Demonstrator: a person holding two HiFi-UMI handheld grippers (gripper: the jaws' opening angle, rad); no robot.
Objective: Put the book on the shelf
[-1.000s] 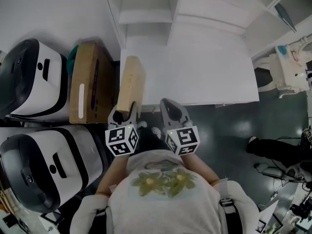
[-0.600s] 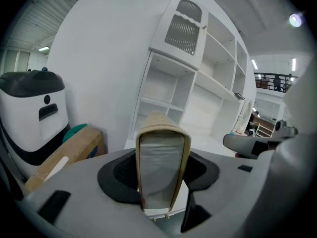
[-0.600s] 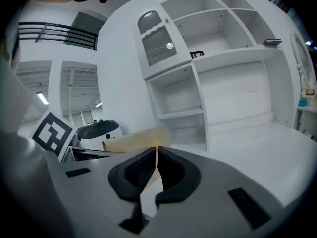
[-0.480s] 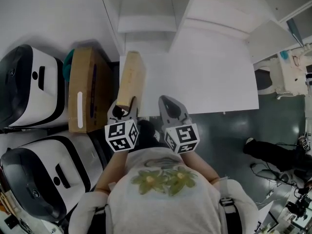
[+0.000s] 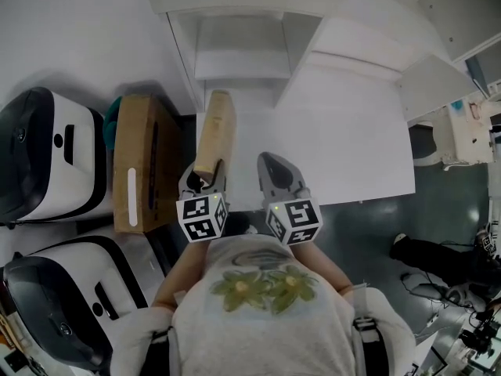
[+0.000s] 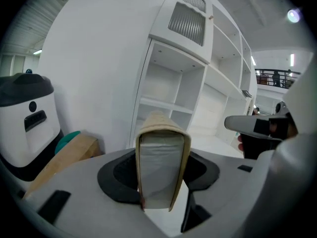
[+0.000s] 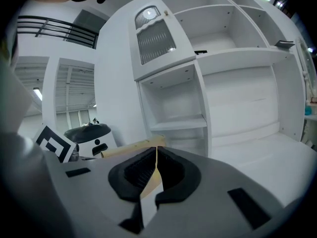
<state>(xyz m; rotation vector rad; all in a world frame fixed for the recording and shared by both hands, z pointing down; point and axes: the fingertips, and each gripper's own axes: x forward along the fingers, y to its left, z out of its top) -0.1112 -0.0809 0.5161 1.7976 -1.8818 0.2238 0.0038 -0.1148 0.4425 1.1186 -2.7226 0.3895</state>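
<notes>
A thick tan book (image 5: 216, 131) stands on edge, pointing away from me toward the white shelf unit (image 5: 235, 53). My left gripper (image 5: 205, 180) is shut on its near end. In the left gripper view the book (image 6: 159, 128) fills the gap between the jaws, page edges facing the camera, with open shelf compartments (image 6: 166, 90) behind it. My right gripper (image 5: 275, 172) hovers just right of the book, over the white counter (image 5: 344, 147), shut and holding nothing. In the right gripper view its tips (image 7: 156, 155) meet, and the book (image 7: 130, 148) lies off to the left.
A cardboard box (image 5: 139, 163) stands left of the book, with a teal object (image 5: 116, 105) behind it. Two white-and-black machines (image 5: 43, 163) (image 5: 66, 296) fill the left side. Dark floor with cables and a person's shoe (image 5: 407, 245) lies to the right.
Both grippers and the book have moved a little forward toward the shelf, and more of the shelf shows at the top. The grip on the book is unchanged.
</notes>
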